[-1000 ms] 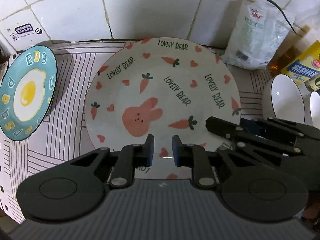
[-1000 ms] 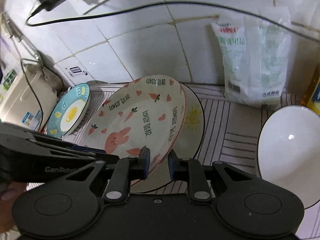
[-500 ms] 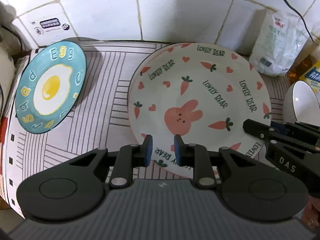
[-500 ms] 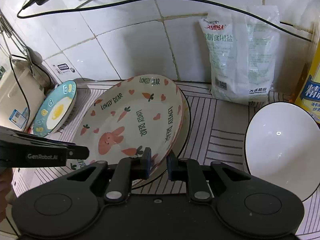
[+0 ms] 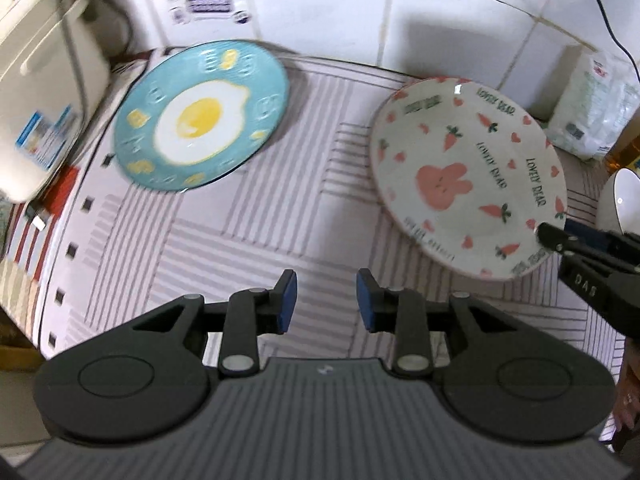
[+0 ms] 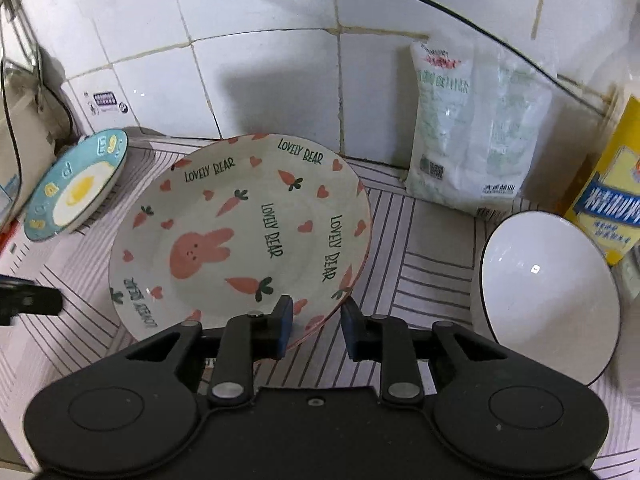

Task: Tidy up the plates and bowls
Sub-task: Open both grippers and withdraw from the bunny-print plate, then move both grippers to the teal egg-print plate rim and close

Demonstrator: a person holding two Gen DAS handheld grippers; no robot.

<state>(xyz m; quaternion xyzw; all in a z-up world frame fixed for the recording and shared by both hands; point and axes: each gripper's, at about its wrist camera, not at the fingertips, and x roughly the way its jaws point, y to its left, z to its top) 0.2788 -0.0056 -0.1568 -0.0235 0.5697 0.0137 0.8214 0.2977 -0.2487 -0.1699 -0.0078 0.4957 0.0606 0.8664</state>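
Observation:
A white plate with a pink rabbit, carrots and "LOVELY BEAR" (image 6: 240, 240) lies on the striped mat; it also shows in the left wrist view (image 5: 468, 176). My right gripper (image 6: 314, 326) is open, its jaws either side of the plate's near rim without clamping it. A blue fried-egg plate (image 5: 200, 120) lies at the back left and shows in the right wrist view (image 6: 76, 192). My left gripper (image 5: 326, 306) is open and empty above the mat between the two plates. A white bowl (image 6: 548, 296) sits to the right.
A white appliance (image 5: 36, 92) stands at the far left. A bag of salt (image 6: 472, 132) and a yellow bottle (image 6: 612, 200) stand against the tiled wall at the right. The striped mat (image 5: 256, 232) covers the counter.
Both grippers have opened. My left gripper let go of the rabbit plate and moved left. The rabbit plate has come down from its tilt.

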